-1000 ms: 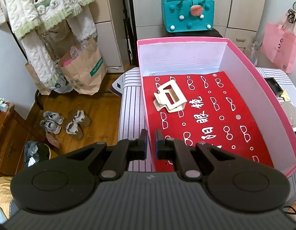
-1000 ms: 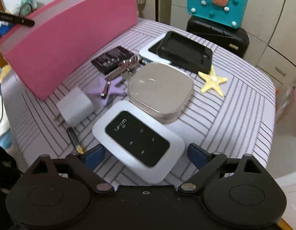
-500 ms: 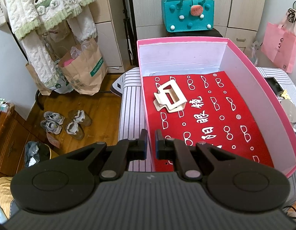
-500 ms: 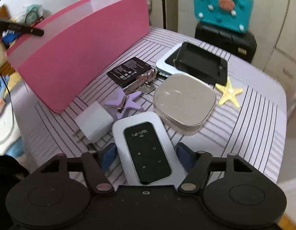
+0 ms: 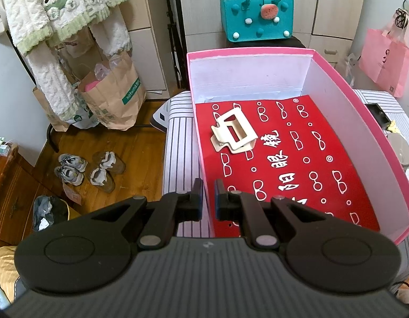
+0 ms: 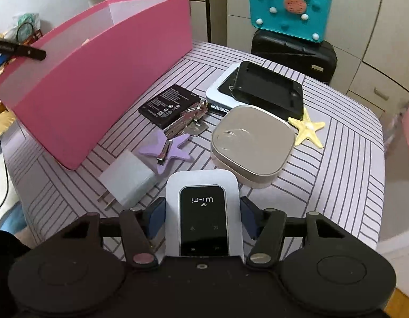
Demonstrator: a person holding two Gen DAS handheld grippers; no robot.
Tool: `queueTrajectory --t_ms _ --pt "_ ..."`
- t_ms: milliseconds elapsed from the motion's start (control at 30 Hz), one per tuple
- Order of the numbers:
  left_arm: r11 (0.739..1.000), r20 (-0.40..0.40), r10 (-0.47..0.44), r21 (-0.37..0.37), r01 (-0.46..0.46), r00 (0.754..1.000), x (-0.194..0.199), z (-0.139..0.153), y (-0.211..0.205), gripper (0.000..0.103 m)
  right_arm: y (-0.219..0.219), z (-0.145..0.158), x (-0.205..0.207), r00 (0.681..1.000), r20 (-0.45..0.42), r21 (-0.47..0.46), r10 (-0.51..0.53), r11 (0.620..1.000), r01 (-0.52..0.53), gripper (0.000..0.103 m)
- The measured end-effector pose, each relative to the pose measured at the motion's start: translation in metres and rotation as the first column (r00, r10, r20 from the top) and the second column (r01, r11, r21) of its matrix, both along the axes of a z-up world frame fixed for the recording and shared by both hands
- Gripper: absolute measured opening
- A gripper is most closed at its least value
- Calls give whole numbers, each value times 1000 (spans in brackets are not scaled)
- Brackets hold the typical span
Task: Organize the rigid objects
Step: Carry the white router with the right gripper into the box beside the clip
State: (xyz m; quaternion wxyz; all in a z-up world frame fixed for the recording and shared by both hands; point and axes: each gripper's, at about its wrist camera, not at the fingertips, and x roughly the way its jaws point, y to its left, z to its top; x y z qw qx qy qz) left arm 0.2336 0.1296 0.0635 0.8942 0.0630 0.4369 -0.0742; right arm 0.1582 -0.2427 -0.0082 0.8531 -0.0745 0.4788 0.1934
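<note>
My right gripper (image 6: 203, 218) is shut on a white Wi-Fi router (image 6: 203, 212) with a black face, its blue pads (image 6: 155, 218) pressed on both long sides, above the striped table (image 6: 337, 159). The pink box (image 6: 98, 79) stands to the left. In the left wrist view the box (image 5: 337, 84) is open, lined with a red printed sheet (image 5: 297, 159), and holds a cream hair clip (image 5: 233, 133). My left gripper (image 5: 209, 198) is shut and empty over the box's near left wall.
On the table lie a white charger plug (image 6: 127, 180), a purple starfish (image 6: 167, 148), keys (image 6: 188, 122), a black battery (image 6: 170, 106), a silver square tin (image 6: 252, 145), a yellow starfish (image 6: 307, 129) and a black case on a white device (image 6: 268, 90). A teal bag (image 6: 289, 10) sits behind.
My right gripper closed on the Wi-Fi router and lifted it, turning it lengthwise between the fingers. The left gripper has not moved.
</note>
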Motion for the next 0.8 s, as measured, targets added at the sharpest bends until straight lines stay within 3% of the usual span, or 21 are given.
queueTrajectory --t_ms 400,667,800 --pt "999 -3 -34 -10 34 999 1 -1 4 8 6 47 18 993 102 171 -60 984 42 64" --pt "999 -21 -51 -18 51 998 4 0 6 8 56 113 43 971 235 260 50 959 -112 65" --pt "998 -19 -53 -21 52 998 5 0 7 8 96 137 57 951 268 266 154 937 -227 65"
